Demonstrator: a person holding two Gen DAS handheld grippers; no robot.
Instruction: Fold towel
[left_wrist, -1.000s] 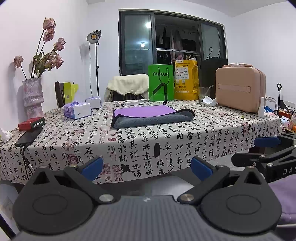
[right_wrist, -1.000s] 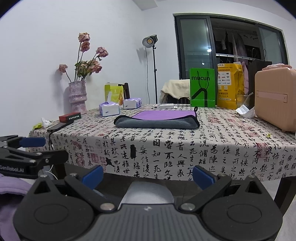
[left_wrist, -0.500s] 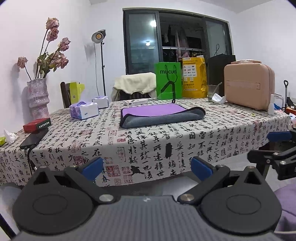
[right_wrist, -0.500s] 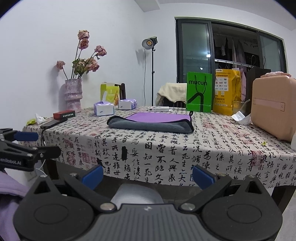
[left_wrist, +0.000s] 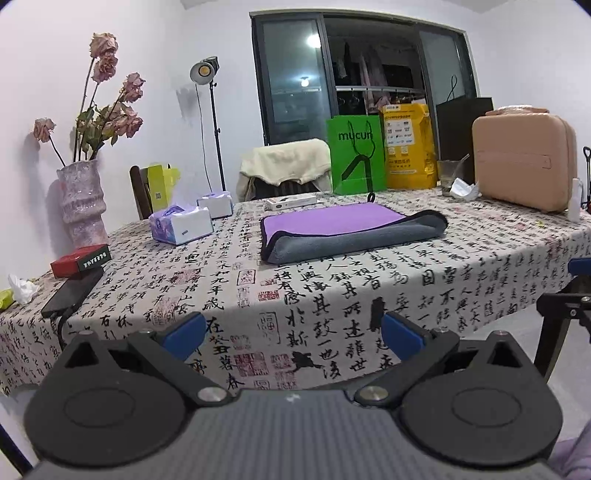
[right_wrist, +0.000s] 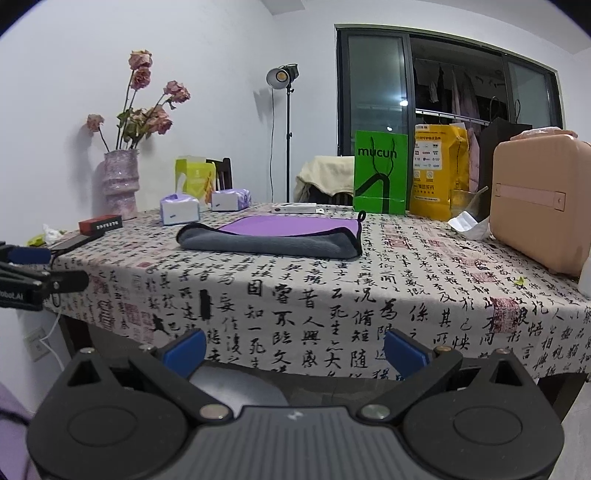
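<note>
A purple and grey towel (left_wrist: 347, 230) lies folded flat on the table with the calligraphy-print cloth (left_wrist: 332, 295); it also shows in the right wrist view (right_wrist: 273, 236). My left gripper (left_wrist: 293, 334) is open and empty, held in front of the table's near edge, well short of the towel. My right gripper (right_wrist: 293, 347) is open and empty too, also in front of the near edge. The left gripper shows at the left edge of the right wrist view (right_wrist: 33, 280).
On the table stand a vase of dried roses (left_wrist: 81, 203), tissue packs (left_wrist: 181, 225), a red box (left_wrist: 81, 260), a dark phone (left_wrist: 72, 293), a green bag (left_wrist: 356, 155), a yellow bag (left_wrist: 408, 147) and a pink case (left_wrist: 524, 162). A chair (left_wrist: 284, 173) stands behind.
Both grippers have risen and moved nearer the table, so the tabletop and towel show from higher up. Both stay open and empty.
</note>
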